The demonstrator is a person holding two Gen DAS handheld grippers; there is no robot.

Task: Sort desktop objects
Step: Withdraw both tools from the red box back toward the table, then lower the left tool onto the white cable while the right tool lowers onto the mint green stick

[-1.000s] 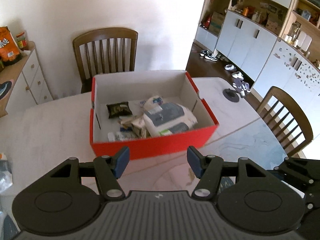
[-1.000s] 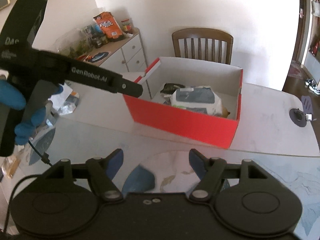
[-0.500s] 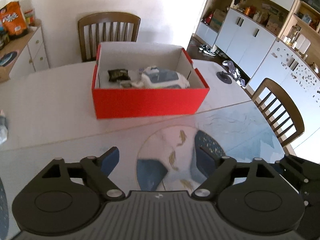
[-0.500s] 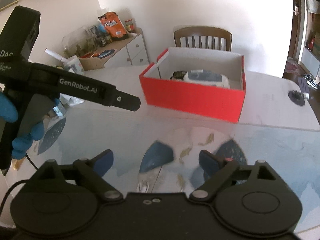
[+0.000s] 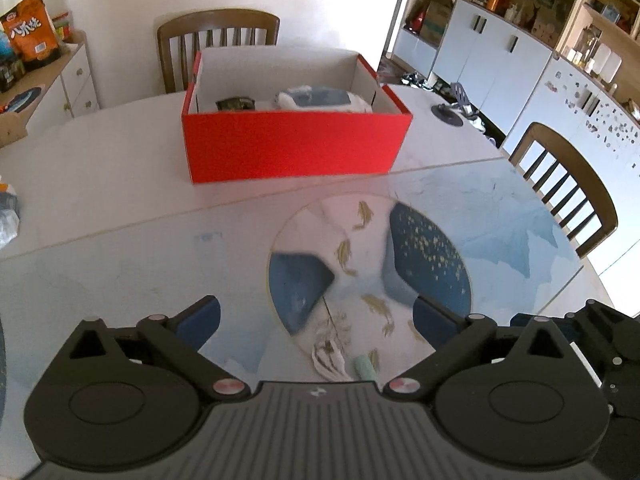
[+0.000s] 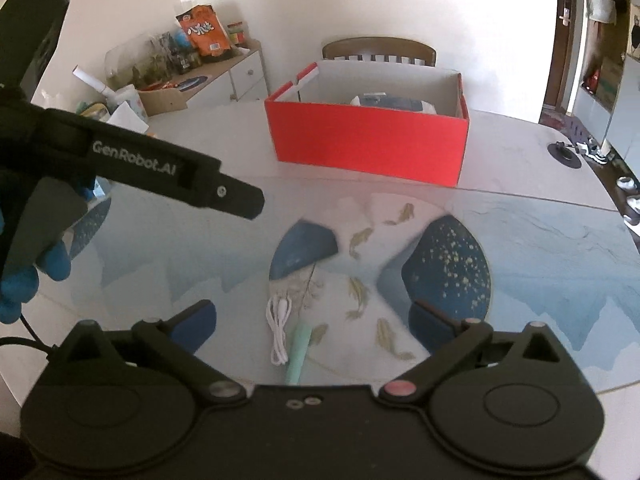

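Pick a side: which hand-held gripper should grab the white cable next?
Right, probably. The cable and mint stick lie fully visible between the right hand-held gripper fingers, whose jaws are opening. In the left hand-held gripper view, also opening, they peek out at its body's edge.

Box point(image 5: 296, 152): bright red outside, white inside. Pack in box point(image 5: 320, 98) — white with slate-blue top. Small packet beside it point(image 5: 235, 103): dark olive. Table mat point(image 6: 540, 248): pale blue, white mountain shapes, round medallion point(image 6: 360, 264) with navy patches, gold flecks, gold fish. Cable point(image 6: 278, 330) white; stick beside it point(image 6: 298, 354) mint green. Gripper pads point(image 6: 196, 326) blue on black — glove point(image 6: 24, 280) blue. Snack bag point(image 5: 34, 32): orange.
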